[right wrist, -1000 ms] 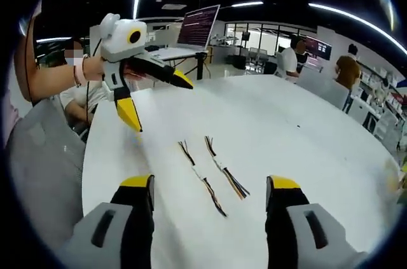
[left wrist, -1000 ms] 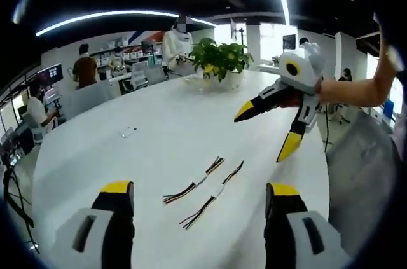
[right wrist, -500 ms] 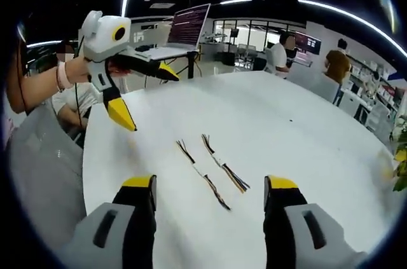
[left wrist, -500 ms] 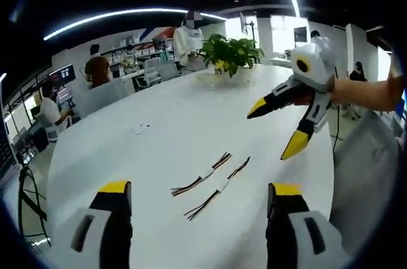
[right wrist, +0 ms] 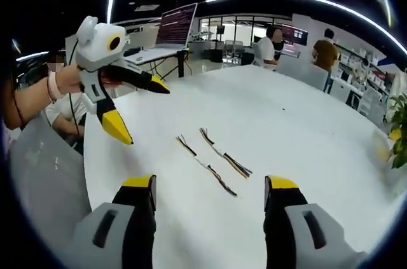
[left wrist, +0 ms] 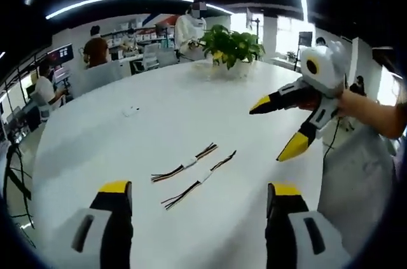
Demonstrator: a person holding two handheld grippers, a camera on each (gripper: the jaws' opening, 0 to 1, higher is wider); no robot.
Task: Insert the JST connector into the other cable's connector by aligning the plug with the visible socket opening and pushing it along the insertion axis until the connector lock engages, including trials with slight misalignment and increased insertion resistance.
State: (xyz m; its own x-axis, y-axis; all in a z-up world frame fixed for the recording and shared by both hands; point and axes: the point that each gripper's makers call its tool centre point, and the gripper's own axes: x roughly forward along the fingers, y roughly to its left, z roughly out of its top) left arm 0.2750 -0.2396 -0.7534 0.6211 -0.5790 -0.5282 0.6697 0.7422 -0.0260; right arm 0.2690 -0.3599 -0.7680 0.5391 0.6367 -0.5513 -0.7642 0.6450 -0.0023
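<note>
So far nothing is gripped — my left gripper (left wrist: 200,193) and my right gripper (right wrist: 210,186) both hang above the white table (left wrist: 89,148) with jaws spread wide and nothing between them. The two cables lie side by side near the table's middle, just apart, each with a pale connector at mid-length. In the left gripper view the far cable (left wrist: 184,163) and the near cable (left wrist: 198,179) sit at about 12 o'clock from my jaws, and the right gripper shows at 2 o'clock, held in a hand (left wrist: 346,100). In the right gripper view the same pair lies at 12 o'clock, with the left gripper up at 10 o'clock.

Compared with a second ago, the cables haven't moved on the table; it is my views that have swung, so the pair now sits a little more to 11 o'clock in the left view and the potted plant (left wrist: 230,45) looms closer. I judge this as lining up for the pick — each cable must be gripped near its connector before plug can meet socket.
</note>
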